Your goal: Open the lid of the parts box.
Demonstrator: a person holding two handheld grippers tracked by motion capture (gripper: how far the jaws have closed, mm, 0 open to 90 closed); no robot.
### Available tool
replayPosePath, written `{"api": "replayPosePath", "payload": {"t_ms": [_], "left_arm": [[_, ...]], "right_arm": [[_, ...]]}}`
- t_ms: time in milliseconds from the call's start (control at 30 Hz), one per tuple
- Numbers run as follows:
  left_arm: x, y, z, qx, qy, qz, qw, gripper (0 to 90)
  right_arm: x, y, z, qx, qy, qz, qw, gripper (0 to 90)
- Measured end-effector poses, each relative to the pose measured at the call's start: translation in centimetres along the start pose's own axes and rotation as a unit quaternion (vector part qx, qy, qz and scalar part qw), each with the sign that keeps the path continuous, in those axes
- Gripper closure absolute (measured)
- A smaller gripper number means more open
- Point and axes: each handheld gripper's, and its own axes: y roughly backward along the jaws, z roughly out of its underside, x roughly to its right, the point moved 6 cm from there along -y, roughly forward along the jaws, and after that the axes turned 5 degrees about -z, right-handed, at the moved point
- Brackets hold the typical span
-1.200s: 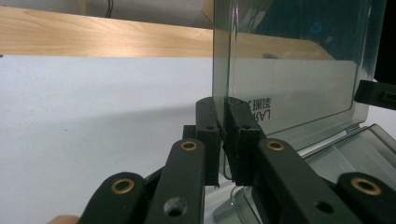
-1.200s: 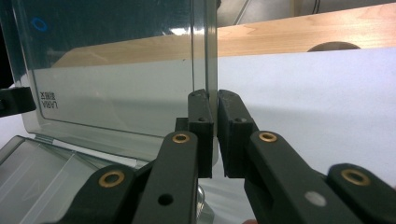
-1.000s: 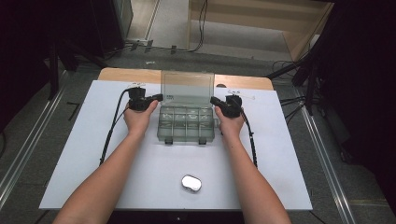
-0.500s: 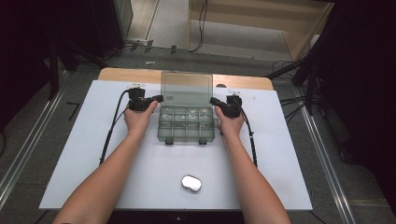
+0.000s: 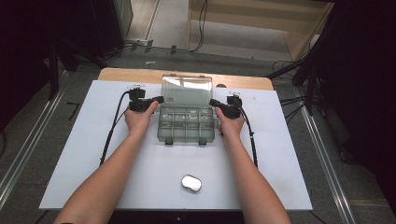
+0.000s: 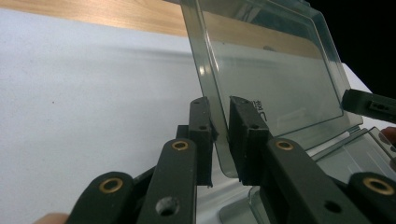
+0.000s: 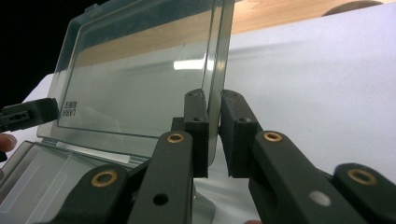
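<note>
My left gripper (image 6: 219, 116) has its jaws straddling the left edge of the clear lid (image 6: 275, 79), and they have just been opening: a sliver of daylight shows between the pads and the plastic, so I judge the grip is letting go rather than clamping. My right gripper (image 7: 212, 112) mirrors it on the lid's other edge, its jaws barely apart with the edge between them; it is hard to tell from this angle whether the left pad is touching. Compared with a second ago, neither hand has shifted in the high view, and the lid stands upright at the back of the compartment box (image 5: 187, 128) as before. The box sits mid-table on the white mat (image 5: 84, 154), with a small silver case (image 5: 191, 183) lying well apart, nearer me. To me, the lid is open and staying up unaided, so release is the step in hand.
</note>
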Motion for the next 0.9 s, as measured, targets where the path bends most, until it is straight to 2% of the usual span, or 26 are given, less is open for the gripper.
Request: {"api": "replayPosePath", "payload": {"t_ms": [400,500,800,900], "left_arm": [[0.04,-0.08,0.3,-0.014,-0.003,-0.005,0.9999,76.4],[0.05,-0.1,0.36,-0.021,0.007,-0.008,0.9997,76.1],[0.33,-0.03,0.48,-0.023,-0.009,-0.013,0.9996,72.0],[0.47,0.29,0.37,-0.012,-0.018,-0.02,0.9996,67.5]], "right_arm": [[0.04,-0.01,0.22,-0.009,-0.006,0.006,0.9999,78.7],[0.07,-0.06,0.25,-0.009,-0.008,0.009,0.9999,78.4],[0.09,-0.02,0.25,-0.011,-0.005,0.012,0.9999,77.6],[-0.2,0.23,0.17,0.0,0.008,0.014,0.9999,71.2]]}}
